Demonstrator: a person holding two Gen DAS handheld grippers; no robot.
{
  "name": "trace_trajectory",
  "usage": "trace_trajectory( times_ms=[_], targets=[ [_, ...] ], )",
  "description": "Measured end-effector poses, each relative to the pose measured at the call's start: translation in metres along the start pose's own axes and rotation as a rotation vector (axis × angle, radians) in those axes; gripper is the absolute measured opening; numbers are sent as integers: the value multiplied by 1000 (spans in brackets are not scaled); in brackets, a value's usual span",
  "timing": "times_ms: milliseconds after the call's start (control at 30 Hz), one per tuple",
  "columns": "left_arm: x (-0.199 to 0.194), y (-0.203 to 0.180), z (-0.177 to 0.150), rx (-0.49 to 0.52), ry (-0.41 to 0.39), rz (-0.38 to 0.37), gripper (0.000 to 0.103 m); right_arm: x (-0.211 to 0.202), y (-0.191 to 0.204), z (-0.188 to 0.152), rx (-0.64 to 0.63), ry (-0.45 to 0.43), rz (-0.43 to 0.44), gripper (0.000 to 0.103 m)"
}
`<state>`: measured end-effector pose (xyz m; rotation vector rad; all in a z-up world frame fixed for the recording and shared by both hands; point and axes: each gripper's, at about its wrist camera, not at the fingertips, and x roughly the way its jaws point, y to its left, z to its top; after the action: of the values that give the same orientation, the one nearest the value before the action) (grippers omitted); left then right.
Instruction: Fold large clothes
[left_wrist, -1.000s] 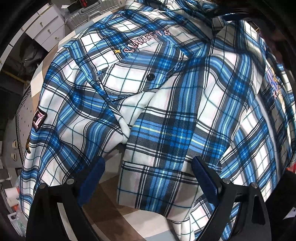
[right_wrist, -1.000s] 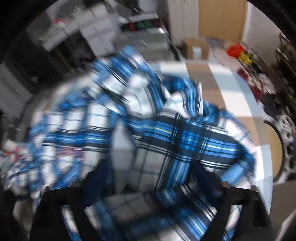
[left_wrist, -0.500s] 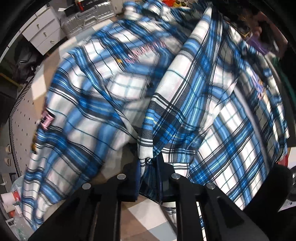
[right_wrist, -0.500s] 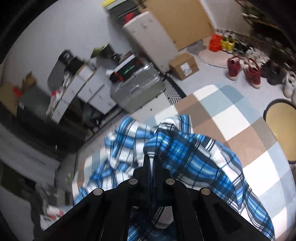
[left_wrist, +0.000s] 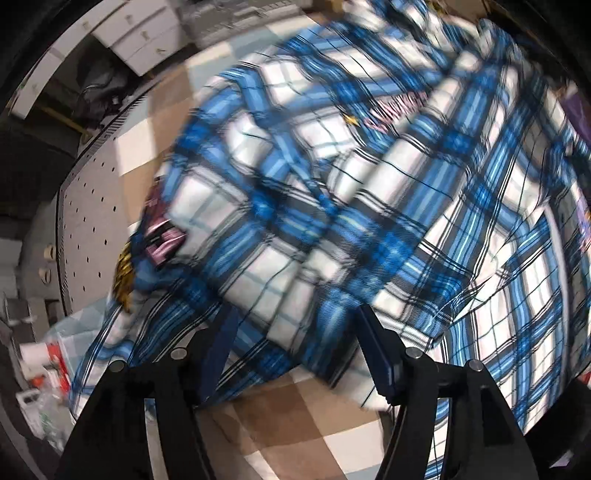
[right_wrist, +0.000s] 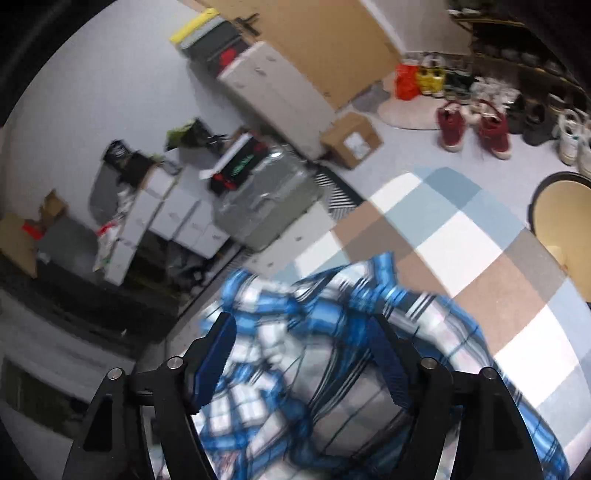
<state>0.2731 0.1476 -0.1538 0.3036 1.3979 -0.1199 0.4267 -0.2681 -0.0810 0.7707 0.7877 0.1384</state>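
Note:
A large blue, white and black plaid shirt (left_wrist: 351, 192) with pink lettering and sleeve patches lies bunched on the checked table cover (left_wrist: 295, 417). My left gripper (left_wrist: 299, 332) is open, its blue-padded fingers (left_wrist: 376, 350) spread either side of a folded edge of the shirt. In the right wrist view the same shirt (right_wrist: 332, 369) lies blurred below my right gripper (right_wrist: 303, 343), which is open with fingers (right_wrist: 218, 343) apart above the cloth. Neither gripper holds the fabric.
The table cover (right_wrist: 461, 258) has brown, white and blue squares. Beyond it are a silver suitcase (right_wrist: 266, 206), white drawers (right_wrist: 177, 218), a cardboard box (right_wrist: 351, 140), red shoes (right_wrist: 472, 125) and a round stool (right_wrist: 561, 210). A pegboard (left_wrist: 88, 221) borders the table's left.
Both grippers were shut on the shirt half a second ago and have opened, letting it go. The shirt has dropped onto the table in a bunched fold.

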Motion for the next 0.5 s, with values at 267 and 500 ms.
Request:
trace_trajectory(
  times_ms=[267, 500],
  targets=[
    [-110, 72, -110, -319, -374, -92, 63, -64, 80, -103, -481, 59, 21, 97],
    [-165, 111, -260, -666, -729, 36, 87, -71, 185, -240, -780, 148, 178, 103]
  ],
)
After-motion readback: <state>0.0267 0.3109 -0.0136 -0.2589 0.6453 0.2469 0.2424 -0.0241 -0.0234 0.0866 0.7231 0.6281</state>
